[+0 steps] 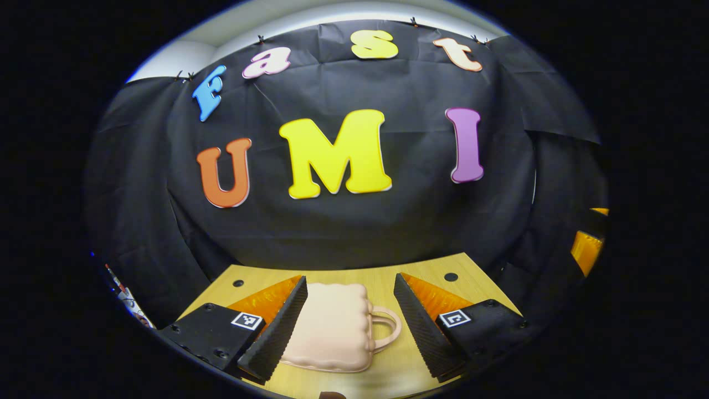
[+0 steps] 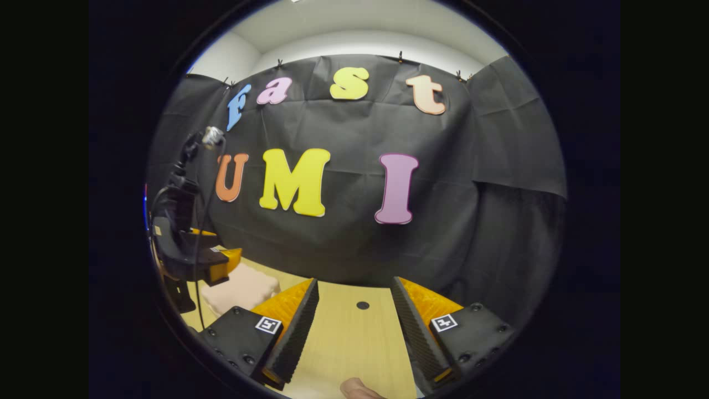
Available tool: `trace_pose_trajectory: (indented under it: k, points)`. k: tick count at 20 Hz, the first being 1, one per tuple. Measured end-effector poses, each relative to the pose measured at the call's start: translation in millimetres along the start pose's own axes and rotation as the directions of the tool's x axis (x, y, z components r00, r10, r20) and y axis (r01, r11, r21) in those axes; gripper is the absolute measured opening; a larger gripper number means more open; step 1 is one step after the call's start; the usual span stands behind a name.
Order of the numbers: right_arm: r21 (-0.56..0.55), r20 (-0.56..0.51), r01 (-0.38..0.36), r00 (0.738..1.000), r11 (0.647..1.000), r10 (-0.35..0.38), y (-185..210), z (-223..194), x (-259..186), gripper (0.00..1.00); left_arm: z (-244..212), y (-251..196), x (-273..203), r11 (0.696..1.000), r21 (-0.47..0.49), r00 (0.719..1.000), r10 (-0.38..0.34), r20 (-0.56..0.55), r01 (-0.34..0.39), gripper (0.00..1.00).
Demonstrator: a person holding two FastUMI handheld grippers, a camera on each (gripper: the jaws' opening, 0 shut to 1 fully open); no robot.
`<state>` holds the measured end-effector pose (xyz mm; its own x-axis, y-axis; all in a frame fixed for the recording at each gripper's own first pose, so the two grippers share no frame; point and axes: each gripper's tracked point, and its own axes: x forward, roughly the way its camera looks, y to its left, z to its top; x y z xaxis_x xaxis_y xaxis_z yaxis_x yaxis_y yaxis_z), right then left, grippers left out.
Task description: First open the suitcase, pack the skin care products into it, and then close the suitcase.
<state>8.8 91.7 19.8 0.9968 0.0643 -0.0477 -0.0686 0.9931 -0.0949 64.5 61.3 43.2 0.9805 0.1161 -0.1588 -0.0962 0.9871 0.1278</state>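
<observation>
Suitcase (image 1: pixel 332 327): small, pale pink, lid shut, lying flat on the tabletop (image 1: pixel 388 277) with its handle (image 1: pixel 388 328) turned toward the right finger. Left gripper (image 1: pixel 350 324): fingers spread wide, straddling the case without touching it. Right gripper (image 2: pixel 354 327): fingers likewise apart, holding nothing, above bare tabletop. Step, as judged: opening, not yet begun. Next move calls for catching the lid edge and lifting.

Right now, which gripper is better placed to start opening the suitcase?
Left. The left gripper is open with the closed pink suitcase lying between its fingers, handle toward the right one. The right gripper is open over bare table, the suitcase off to its left.
</observation>
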Motion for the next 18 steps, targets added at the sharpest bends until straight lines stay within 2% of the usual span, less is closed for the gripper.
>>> trace_pose_trajectory:
  k: [4,6,7,8,9,10,18]
  points:
    - [0.009,0.050,0.010,0.999,1.000,-0.011,32,31,4,0.79,23,35,-28,0.995,-0.100,0.999,0.021,0.046,-0.016,0.99]
    - [0.011,0.045,0.005,0.999,1.000,-0.005,51,37,5,0.79,29,54,-37,0.996,-0.089,0.997,0.033,0.073,-0.027,0.99]
    - [0.006,0.042,0.001,0.999,1.000,-0.001,60,39,6,0.77,30,61,-38,0.997,-0.074,0.996,0.031,0.081,-0.025,0.94]
    - [-0.001,0.043,-0.004,0.999,1.000,0.004,69,42,6,0.80,30,67,-38,0.998,-0.061,0.996,0.024,0.083,-0.019,0.99]
    - [-0.007,0.044,-0.003,0.999,1.000,0.003,76,45,6,0.79,31,71,-38,0.999,-0.051,0.996,0.013,0.093,-0.008,0.94]
    - [-0.010,0.049,0.003,0.999,1.000,-0.002,82,47,8,0.80,34,75,-38,0.999,-0.044,0.995,0.004,0.102,0.000,0.99]
    - [-0.002,0.034,0.050,0.998,0.999,-0.050,122,53,16,0.77,41,92,-28,0.997,-0.043,0.989,-0.065,0.132,0.072,0.99]
